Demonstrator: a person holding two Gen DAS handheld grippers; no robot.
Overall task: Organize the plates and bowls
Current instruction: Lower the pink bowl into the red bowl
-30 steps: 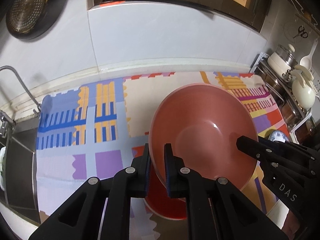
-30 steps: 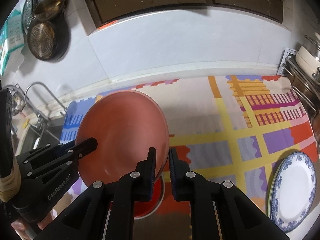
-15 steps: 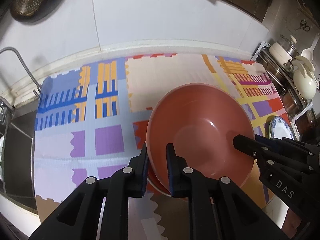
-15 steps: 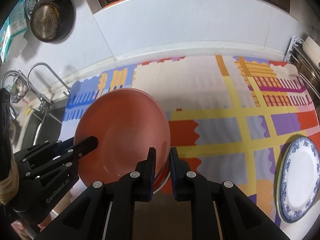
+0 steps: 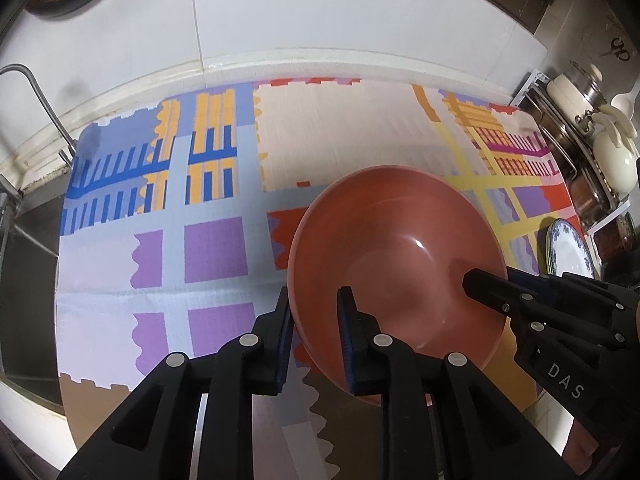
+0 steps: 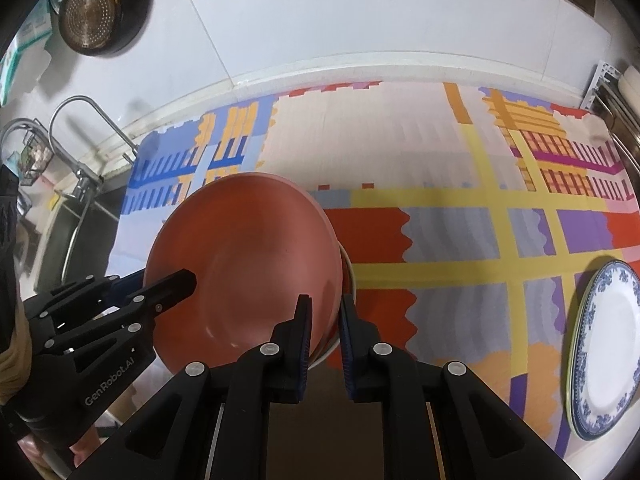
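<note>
Stacking step is nearly done from what I see. Pink bowl (image 5: 394, 256) is down on top of the red bowl (image 6: 347, 280) underneath, nested; only a sliver of the lower rim shows at its right edge in the right wrist view. The stack sits on the patterned mat (image 5: 160, 248) on the worktop, toward the front edge.

Left hand-held gripper (image 5: 314, 320) straddles the pink bowl's left rim; its jaws have just been opening and there's now a gap on the inner side, so I read it as letting go, rim between the pads but not pinched. Right hand-held gripper (image 6: 325, 320) is clamped on the pink bowl's right rim, pads tight on it.

Relative to the pink bowl: blue-and-white plate (image 6: 604, 348) lies well off to the right near the mat's edge, looks like it could be more than one stacked, can't tell. Sink (image 5: 24, 264) is to the left, tap (image 6: 96, 128) behind-left.

Left to do, my guess: release the right side, back both grippers off, then deal with the plate. Can't see any other dishes in these views
</note>
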